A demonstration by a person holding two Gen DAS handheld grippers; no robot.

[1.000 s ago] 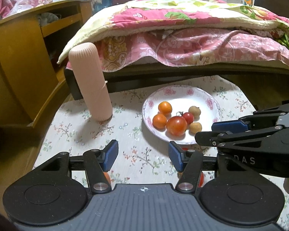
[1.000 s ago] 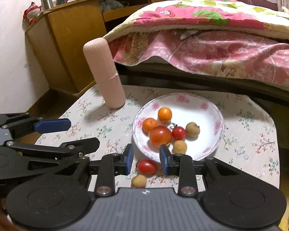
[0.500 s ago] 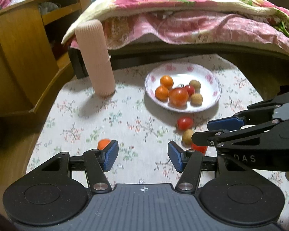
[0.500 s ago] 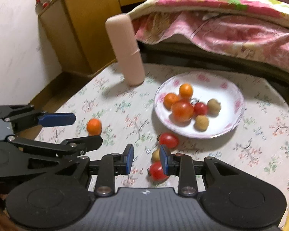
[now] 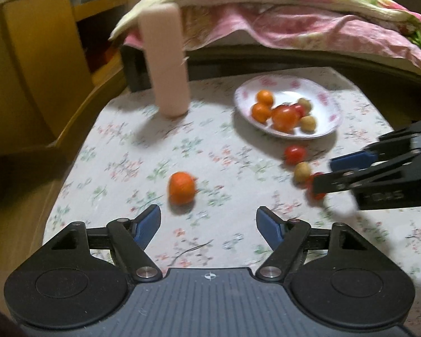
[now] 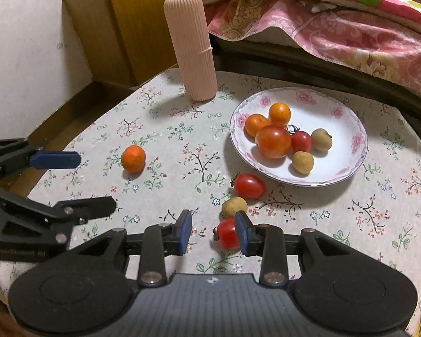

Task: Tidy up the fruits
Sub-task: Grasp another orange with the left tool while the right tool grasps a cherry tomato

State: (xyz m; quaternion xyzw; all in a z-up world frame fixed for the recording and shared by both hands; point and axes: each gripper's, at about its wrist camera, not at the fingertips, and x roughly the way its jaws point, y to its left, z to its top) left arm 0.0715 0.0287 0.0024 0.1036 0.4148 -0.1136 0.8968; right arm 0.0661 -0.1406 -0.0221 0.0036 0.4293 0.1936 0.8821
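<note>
A floral white plate [image 6: 348, 129] [image 5: 327, 98] holds several small fruits: oranges, tomatoes and brown longans. On the tablecloth lie a loose orange [image 6: 133, 158] [image 5: 182, 187], a red tomato [image 6: 249, 186] [image 5: 294, 154], a longan [image 6: 234, 206] [image 5: 302, 172] and a second red tomato [image 6: 227, 233]. My left gripper [image 5: 208, 226] is open and empty, just behind the loose orange. My right gripper [image 6: 212, 231] is open, low over the cloth, with the second tomato against its right finger.
A tall ribbed pink cylinder [image 6: 190, 47] [image 5: 165, 61] stands behind the loose orange. A wooden cabinet [image 6: 132, 19] is at the left and a bed with a pink quilt [image 6: 336, 28] lies behind the small table.
Both grippers have pulled back and tilted down, so the loose fruits on the cloth came into view. The loose orange now lies ahead of my left gripper. The right gripper's opening has widened.
</note>
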